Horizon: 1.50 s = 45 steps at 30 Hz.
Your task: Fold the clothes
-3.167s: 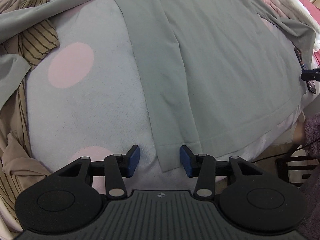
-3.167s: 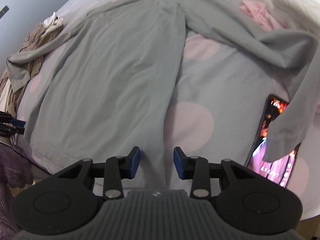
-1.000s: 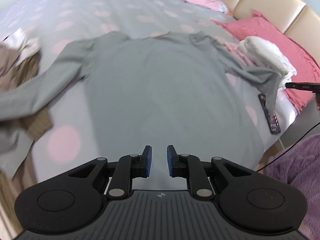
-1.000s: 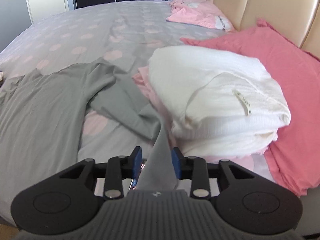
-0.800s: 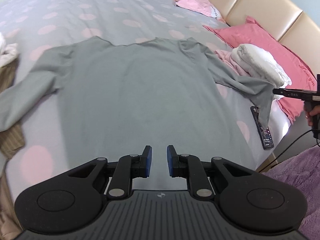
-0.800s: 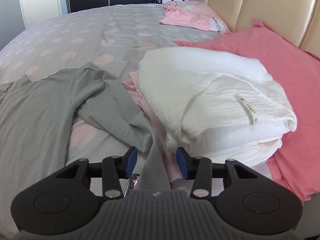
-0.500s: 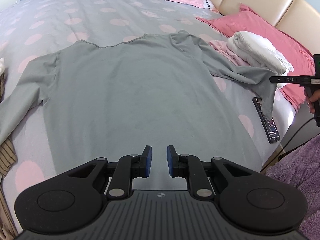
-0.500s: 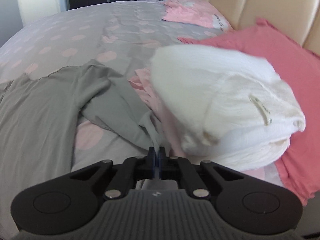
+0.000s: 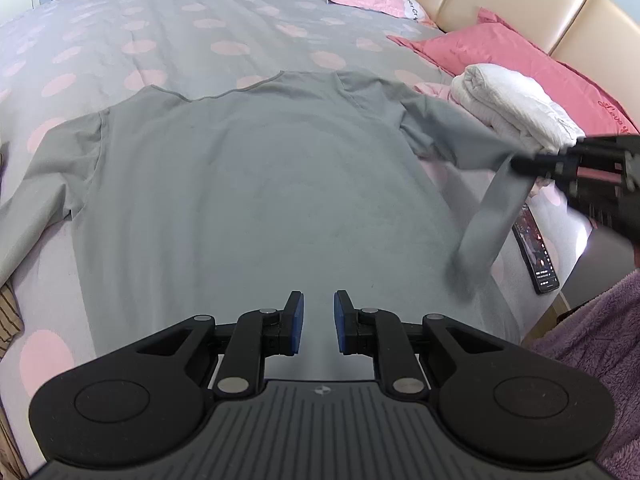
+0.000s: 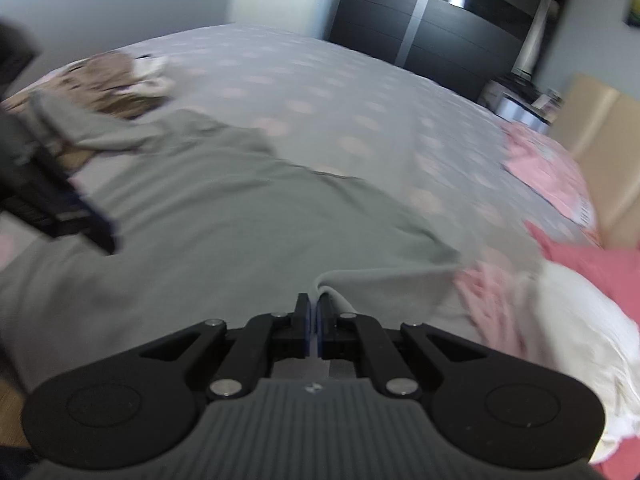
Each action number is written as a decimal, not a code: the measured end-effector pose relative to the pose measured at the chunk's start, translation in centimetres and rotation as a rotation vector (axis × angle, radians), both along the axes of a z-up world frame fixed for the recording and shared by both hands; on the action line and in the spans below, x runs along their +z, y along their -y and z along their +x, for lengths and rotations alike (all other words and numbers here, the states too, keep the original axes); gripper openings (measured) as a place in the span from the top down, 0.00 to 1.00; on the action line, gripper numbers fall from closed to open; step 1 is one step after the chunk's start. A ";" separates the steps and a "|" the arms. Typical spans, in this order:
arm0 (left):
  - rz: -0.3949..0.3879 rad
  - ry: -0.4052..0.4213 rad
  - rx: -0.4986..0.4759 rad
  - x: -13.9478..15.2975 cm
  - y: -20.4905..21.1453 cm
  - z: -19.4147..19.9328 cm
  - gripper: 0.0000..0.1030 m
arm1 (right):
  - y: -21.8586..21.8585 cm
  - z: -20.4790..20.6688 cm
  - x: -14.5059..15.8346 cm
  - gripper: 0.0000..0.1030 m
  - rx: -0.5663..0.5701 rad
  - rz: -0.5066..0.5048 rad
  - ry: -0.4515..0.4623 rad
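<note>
A grey long-sleeved top [image 9: 248, 184] lies flat on the bed, neckline at the far side. My left gripper [image 9: 318, 320] hovers open over its near hem, holding nothing. Its right sleeve [image 9: 488, 216] is lifted off the bed and hangs down from my right gripper [image 9: 520, 164], which comes in from the right. In the right wrist view my right gripper [image 10: 314, 312] is shut on a fold of that sleeve [image 10: 384, 284], with the grey top [image 10: 200, 216] spread beyond it. The left sleeve [image 9: 24, 216] trails off to the left.
A folded white garment [image 9: 516, 108] rests on pink clothes beside a pink pillow [image 9: 504, 56] at the right. A phone [image 9: 536, 252] lies near the bed's right edge. Brown striped clothes [image 10: 108, 80] are heaped at the left. A purple fleece [image 9: 592, 344] shows at lower right.
My right gripper closed on the sleeve, lifted it and swung it left toward the top's body; its camera now faces across the bed. My left gripper stayed open over the hem.
</note>
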<state>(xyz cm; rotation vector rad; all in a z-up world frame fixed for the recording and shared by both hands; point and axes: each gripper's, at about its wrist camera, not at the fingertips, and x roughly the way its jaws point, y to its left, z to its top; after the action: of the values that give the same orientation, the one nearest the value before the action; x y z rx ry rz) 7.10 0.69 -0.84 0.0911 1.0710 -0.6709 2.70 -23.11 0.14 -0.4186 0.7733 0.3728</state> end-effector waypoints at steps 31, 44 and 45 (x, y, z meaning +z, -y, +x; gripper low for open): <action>0.010 -0.031 -0.033 -1.6 1.3 -0.2 0.74 | -2.7 -5.4 -4.0 0.53 0.241 0.004 -0.138; -0.019 -0.031 -0.128 -1.1 8.2 1.3 0.60 | 0.6 -5.6 -3.6 0.44 0.228 -0.020 -0.270; -0.018 -0.030 -0.134 -1.2 9.0 1.4 0.59 | 1.0 -5.3 -3.3 0.44 0.218 -0.025 -0.268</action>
<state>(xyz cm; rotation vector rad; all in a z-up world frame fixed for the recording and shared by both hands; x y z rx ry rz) 8.51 -8.29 -2.01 0.1388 1.0938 -0.8051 -2.63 -24.12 -3.20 -0.4837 0.9971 0.6330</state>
